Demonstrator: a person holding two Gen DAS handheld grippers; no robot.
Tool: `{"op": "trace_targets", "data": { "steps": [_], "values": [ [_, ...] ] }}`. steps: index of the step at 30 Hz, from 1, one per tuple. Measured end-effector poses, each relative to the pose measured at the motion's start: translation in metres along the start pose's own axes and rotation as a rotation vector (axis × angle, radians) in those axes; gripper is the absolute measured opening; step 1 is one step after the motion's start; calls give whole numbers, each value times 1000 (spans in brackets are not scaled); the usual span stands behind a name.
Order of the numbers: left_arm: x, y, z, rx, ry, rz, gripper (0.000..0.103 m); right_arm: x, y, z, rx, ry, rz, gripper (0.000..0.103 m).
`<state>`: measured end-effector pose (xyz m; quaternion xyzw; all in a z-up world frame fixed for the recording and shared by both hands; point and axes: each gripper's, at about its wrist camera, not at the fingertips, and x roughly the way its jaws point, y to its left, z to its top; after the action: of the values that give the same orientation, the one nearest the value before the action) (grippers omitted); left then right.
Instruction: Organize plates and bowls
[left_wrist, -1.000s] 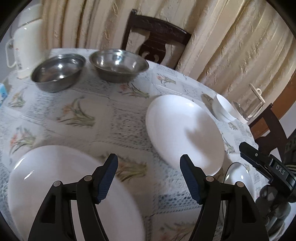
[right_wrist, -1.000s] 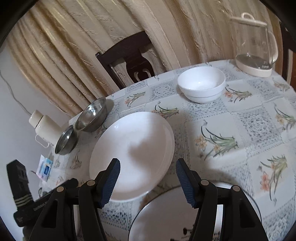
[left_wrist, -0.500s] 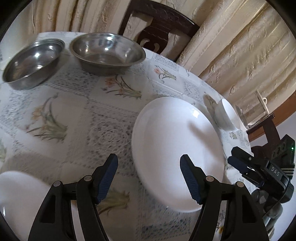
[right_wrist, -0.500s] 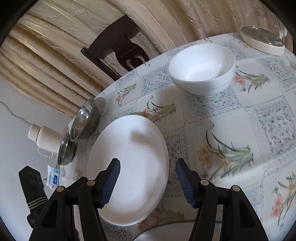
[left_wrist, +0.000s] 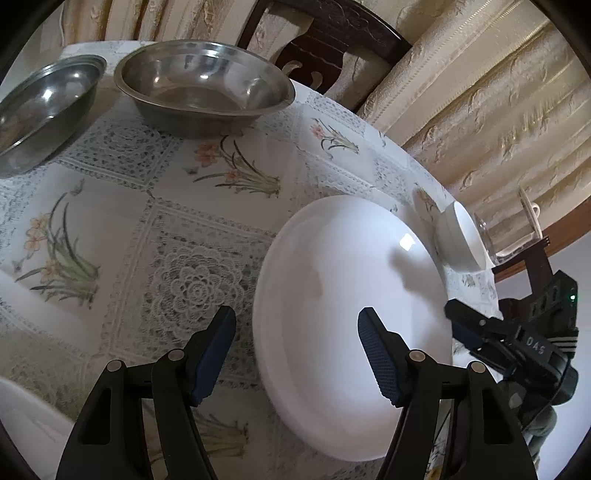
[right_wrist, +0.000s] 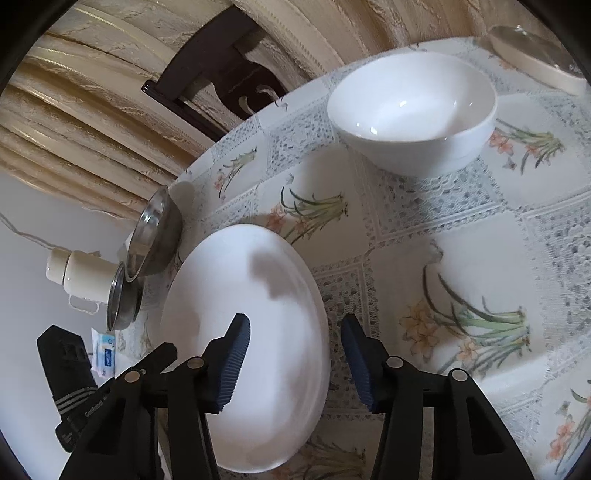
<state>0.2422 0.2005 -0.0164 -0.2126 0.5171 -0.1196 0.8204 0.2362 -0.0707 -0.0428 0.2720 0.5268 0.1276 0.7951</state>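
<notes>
Two round steel bowls (left_wrist: 203, 92), glossy white plate (left_wrist: 351, 317)

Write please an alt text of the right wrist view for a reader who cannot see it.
The open right gripper hangs over the right edge of a white plate on a floral tablecloth, its jaws empty. A white bowl sits further back, two steel bowls at the left, and the left gripper shows at the lower left.

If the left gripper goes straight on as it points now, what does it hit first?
Most likely the near-left rim of the large white plate. The left gripper is open and aimed just over that edge, though height above it is unclear.
</notes>
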Motion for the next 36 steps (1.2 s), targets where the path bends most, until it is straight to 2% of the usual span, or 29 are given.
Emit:
{"op": "trace_targets", "data": {
  "steps": [4,11,19,25,36],
  "values": [
    [7,-4,2,8,16,-25,58,10,-3,2,8,43,23,49],
    [7,-5,2,17,7,-16,55,13,7,2,-64,43,-17,45],
    [-4,-14,-7,72,-30,14,55,8,11,-3,-100,5,-58,41],
    [-16,-14,-10,91,-67,34,55,0,22,-11,-130,-29,-43,40],
    [-44,-8,-15,83,-117,27,55,-16,50,-31,-227,-87,-22,40]
  ]
}}
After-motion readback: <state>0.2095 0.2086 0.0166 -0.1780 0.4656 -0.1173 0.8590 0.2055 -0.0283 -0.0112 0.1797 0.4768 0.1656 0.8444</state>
